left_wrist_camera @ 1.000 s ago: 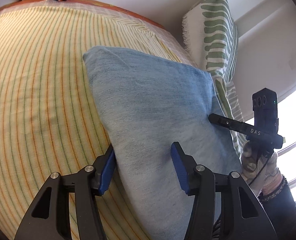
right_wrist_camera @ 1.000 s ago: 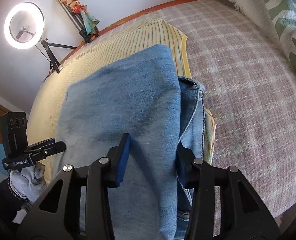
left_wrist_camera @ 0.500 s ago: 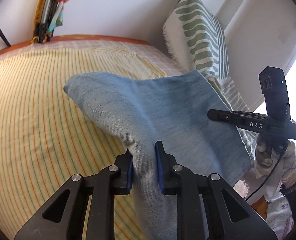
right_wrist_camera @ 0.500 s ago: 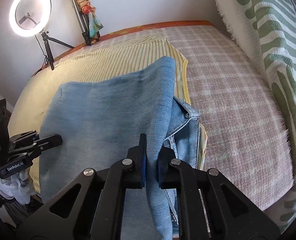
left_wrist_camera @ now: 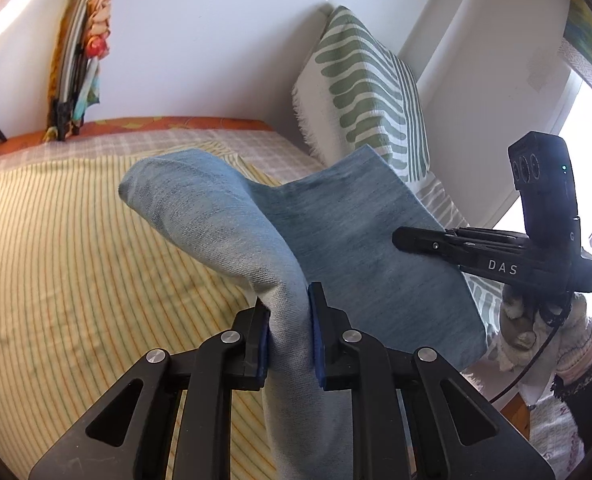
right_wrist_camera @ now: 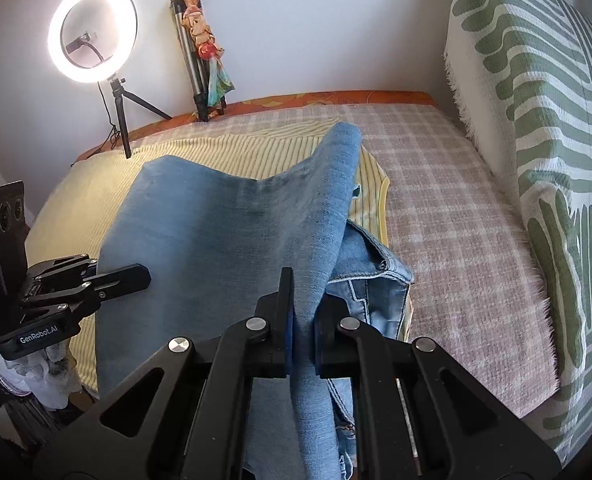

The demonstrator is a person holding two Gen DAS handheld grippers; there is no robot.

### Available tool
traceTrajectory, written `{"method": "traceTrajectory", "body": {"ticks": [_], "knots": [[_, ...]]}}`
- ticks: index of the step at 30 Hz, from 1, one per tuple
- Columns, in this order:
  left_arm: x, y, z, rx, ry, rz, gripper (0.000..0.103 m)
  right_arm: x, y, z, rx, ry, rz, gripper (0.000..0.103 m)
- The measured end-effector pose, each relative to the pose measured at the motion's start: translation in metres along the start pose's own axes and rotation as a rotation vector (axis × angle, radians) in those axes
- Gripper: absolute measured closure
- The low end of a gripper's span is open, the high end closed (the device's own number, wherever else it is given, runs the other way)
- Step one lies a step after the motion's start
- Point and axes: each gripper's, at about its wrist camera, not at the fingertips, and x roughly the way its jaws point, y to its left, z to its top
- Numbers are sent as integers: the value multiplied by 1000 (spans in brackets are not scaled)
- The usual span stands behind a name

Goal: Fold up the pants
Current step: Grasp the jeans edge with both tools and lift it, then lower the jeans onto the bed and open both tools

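Blue denim pants [left_wrist_camera: 348, 232] are folded over and held up off the bed at their near end. My left gripper [left_wrist_camera: 288, 334] is shut on the pants' left near edge, which bunches between its blue pads. My right gripper [right_wrist_camera: 302, 332] is shut on the right near edge of the pants [right_wrist_camera: 223, 232]. The waistband with seams [right_wrist_camera: 380, 280] hangs under the lifted layer. Each gripper shows in the other's view: the right gripper [left_wrist_camera: 400, 239] and the left gripper [right_wrist_camera: 139, 274].
The bed has a yellow striped sheet [left_wrist_camera: 55, 280] over a pink plaid cover [right_wrist_camera: 456, 216]. A green-patterned cushion [right_wrist_camera: 536, 120] stands at the right. A ring light on a tripod [right_wrist_camera: 93, 48] and a folded tripod [right_wrist_camera: 199, 60] stand by the far wall.
Both grippers went from open to shut on the pants' near edge. They have lifted it, so the denim now rises off the bed.
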Motion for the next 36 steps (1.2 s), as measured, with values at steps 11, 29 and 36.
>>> {"method": "traceTrajectory", "body": {"ticks": [11,29,36], "knots": [[-1,1,54,51,-58,-1,88,-10,0,53,-12,-86,-28,95],[70,58,173,100,-120,43,89,68,-39,187,4,-191,-35,95],[107,95,197,65,-116,85,89,121,-59,237,-8,-185,-45,95]]}}
